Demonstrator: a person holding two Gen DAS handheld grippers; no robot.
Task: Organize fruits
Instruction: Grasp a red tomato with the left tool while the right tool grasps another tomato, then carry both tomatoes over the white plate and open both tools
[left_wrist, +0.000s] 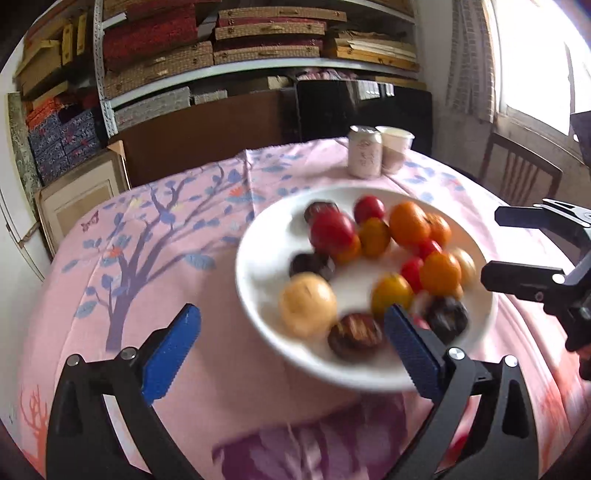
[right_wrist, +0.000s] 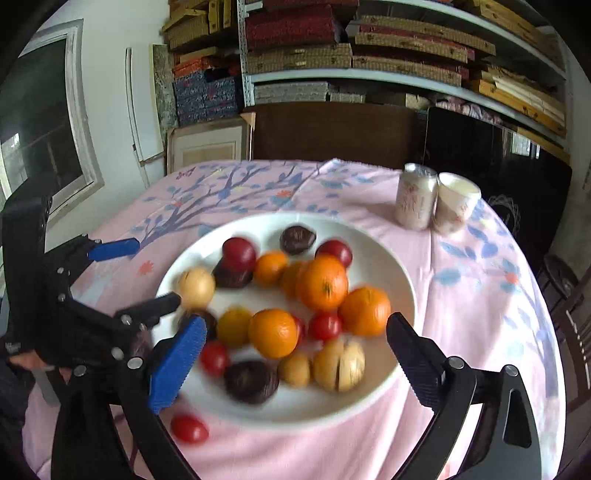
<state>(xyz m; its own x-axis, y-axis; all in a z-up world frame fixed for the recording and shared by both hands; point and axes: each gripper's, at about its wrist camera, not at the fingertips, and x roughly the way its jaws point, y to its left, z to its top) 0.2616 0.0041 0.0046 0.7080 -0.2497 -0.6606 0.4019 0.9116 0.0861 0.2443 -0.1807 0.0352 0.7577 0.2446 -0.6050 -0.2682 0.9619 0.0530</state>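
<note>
A white plate (left_wrist: 258, 280) on the pink tablecloth holds several fruits: oranges (left_wrist: 410, 223), red tomatoes (left_wrist: 331, 230), dark purple fruits (left_wrist: 356, 336) and pale yellow ones (left_wrist: 307, 305). My left gripper (left_wrist: 291, 347) is open and empty, its right finger over the plate's near rim. The plate (right_wrist: 391, 258) also shows in the right wrist view, with oranges (right_wrist: 323, 282). My right gripper (right_wrist: 295, 354) is open and empty above the plate's near side. One red tomato (right_wrist: 189, 428) lies on the cloth beside the plate. The right gripper (left_wrist: 517, 254) shows in the left view, the left gripper (right_wrist: 133, 273) in the right view.
A drink can (left_wrist: 365, 151) and a paper cup (left_wrist: 395, 147) stand at the table's far side; they also show in the right wrist view, can (right_wrist: 415, 197) and cup (right_wrist: 456, 206). Shelves of boxes (left_wrist: 221, 48) stand behind. A wooden chair (left_wrist: 517, 170) is at the right.
</note>
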